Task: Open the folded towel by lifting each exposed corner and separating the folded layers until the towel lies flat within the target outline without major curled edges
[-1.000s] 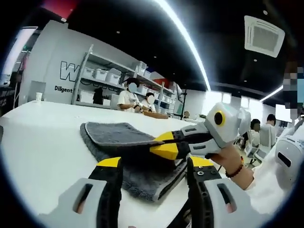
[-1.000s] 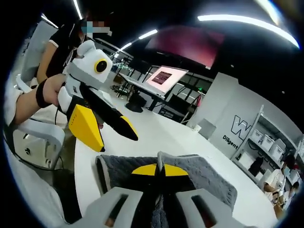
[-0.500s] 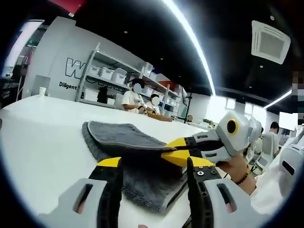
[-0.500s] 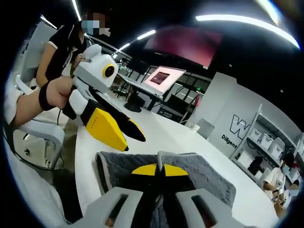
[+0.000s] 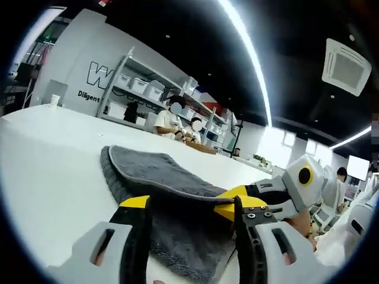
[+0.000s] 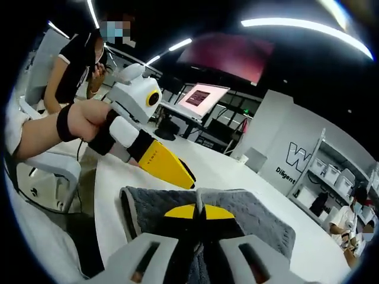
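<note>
A grey folded towel [image 5: 151, 177] lies on the white table [image 5: 53, 160]. My left gripper [image 5: 192, 204] is open, its yellow-tipped jaws standing over the towel's near edge with cloth between them but not pinched. My right gripper [image 5: 224, 200] reaches in from the right, shut on the rim of the towel's top layer and holding it slightly raised. In the right gripper view my right gripper [image 6: 198, 210] is shut on that thin grey edge, with the towel [image 6: 260, 219] spread beyond. The left gripper [image 6: 185, 177] slants down from the left, its tip just over the towel's corner.
A person in black [image 6: 77, 59] sits on a chair [image 6: 47, 165] beside the table. A monitor [image 6: 201, 94] stands on a far desk. Shelves with white bins [image 5: 136, 92] line the back wall. People [image 5: 174, 121] work at a far table. A cup [image 5: 54, 99] stands far left.
The left gripper has dropped lower and come in toward the towel's near corner. My right gripper has kept its hold on the top layer's edge.
</note>
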The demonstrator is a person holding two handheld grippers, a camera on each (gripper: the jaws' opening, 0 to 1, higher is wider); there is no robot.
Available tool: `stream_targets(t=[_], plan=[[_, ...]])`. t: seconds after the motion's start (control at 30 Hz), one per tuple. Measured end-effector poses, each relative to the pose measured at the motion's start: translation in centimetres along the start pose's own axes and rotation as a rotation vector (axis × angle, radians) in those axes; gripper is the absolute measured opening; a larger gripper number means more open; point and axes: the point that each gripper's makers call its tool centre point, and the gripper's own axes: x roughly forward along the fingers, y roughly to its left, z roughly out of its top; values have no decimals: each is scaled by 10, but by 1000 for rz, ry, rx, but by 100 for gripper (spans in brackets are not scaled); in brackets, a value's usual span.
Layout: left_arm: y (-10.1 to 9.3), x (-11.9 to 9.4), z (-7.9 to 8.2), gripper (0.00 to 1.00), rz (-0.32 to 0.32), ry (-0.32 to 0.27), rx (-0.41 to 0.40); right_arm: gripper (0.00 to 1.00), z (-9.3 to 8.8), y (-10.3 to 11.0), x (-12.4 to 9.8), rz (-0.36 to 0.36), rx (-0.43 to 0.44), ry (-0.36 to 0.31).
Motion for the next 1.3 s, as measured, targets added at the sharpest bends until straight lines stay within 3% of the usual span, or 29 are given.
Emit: stream_targets(t=[0.3, 0.57, 0.9, 1.0, 1.3], plan=[[3, 8, 6, 50, 7, -15, -24, 0, -2, 3, 0, -2, 4, -1], [8, 22, 4, 52, 23, 27, 11, 0, 0, 3, 2, 0, 3, -5], [17, 29, 1, 51, 30, 56, -16, 0, -2, 4, 3, 9, 4, -5], [17, 28, 6, 50, 29, 32, -29, 0, -2, 4, 4, 12, 4, -8], [30, 37, 2, 49, 62, 98, -6, 0, -2, 9, 4, 25, -12, -9]])
